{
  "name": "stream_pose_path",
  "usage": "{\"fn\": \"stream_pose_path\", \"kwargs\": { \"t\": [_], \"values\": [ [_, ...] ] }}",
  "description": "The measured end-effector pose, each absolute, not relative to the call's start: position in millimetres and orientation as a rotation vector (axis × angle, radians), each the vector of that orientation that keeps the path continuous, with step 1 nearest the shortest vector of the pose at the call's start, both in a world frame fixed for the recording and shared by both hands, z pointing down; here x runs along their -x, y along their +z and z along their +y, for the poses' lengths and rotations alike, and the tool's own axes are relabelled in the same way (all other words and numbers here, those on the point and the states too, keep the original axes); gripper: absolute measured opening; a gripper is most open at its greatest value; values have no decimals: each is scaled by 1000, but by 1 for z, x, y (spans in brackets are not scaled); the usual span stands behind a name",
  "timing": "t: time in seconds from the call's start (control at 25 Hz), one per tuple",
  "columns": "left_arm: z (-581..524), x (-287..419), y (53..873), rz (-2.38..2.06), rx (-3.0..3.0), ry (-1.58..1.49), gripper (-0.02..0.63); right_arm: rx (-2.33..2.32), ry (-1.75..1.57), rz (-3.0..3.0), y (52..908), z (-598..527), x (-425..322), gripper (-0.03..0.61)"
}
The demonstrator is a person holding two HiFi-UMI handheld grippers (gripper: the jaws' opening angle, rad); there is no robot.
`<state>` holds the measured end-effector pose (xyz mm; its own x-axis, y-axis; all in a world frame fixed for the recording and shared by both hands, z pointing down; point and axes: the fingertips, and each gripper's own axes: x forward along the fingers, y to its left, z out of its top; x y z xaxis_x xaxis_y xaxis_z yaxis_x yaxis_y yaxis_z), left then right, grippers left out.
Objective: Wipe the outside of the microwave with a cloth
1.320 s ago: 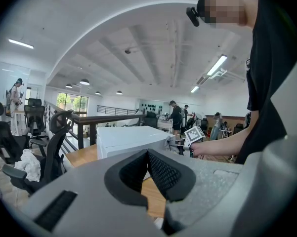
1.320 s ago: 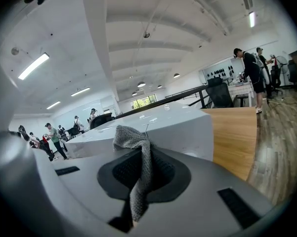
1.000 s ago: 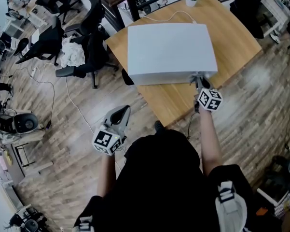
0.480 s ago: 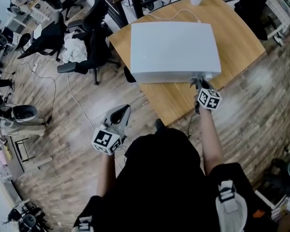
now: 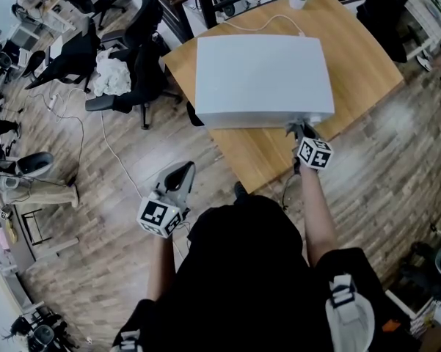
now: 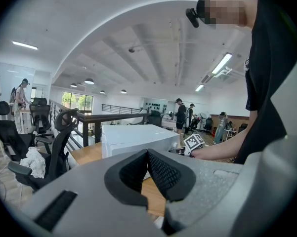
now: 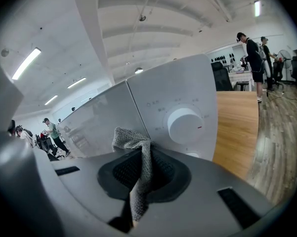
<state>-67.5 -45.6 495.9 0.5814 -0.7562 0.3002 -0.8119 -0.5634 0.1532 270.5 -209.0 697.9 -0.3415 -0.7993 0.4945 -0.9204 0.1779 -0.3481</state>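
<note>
Grey cloth [image 7: 128, 138]: pinched in right hand-held gripper [image 5: 299, 129], just before white microwave [image 5: 260, 79] front. Left hand-held gripper [image 5: 177, 176]: pressed together, empty, well apart.

bright, even light fills the room, from ceiling strip lights [image 6: 221, 63] and daylight through far windows [image 6: 75, 101], so the white microwave [image 5: 260, 75] casts only a thin soft shadow on the table [image 5: 257, 160]. both gripper views are fisheye, black at the corners with lines bowing outward, and the left claw [image 6: 148, 154] and right claw [image 7: 141, 154] loom soft close to the lens. the microwave's door [image 7: 99, 122] carries a pale reflection of the room.
</note>
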Motion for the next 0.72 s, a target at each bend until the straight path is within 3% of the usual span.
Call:
{"fn": "stream_pose_path", "kwargs": {
  "t": [0.72],
  "values": [
    [-32, 82, 494, -1361, -2494, 237, 2, -1482, 853, -2321, 693, -206, -204, 15]
  ]
}}
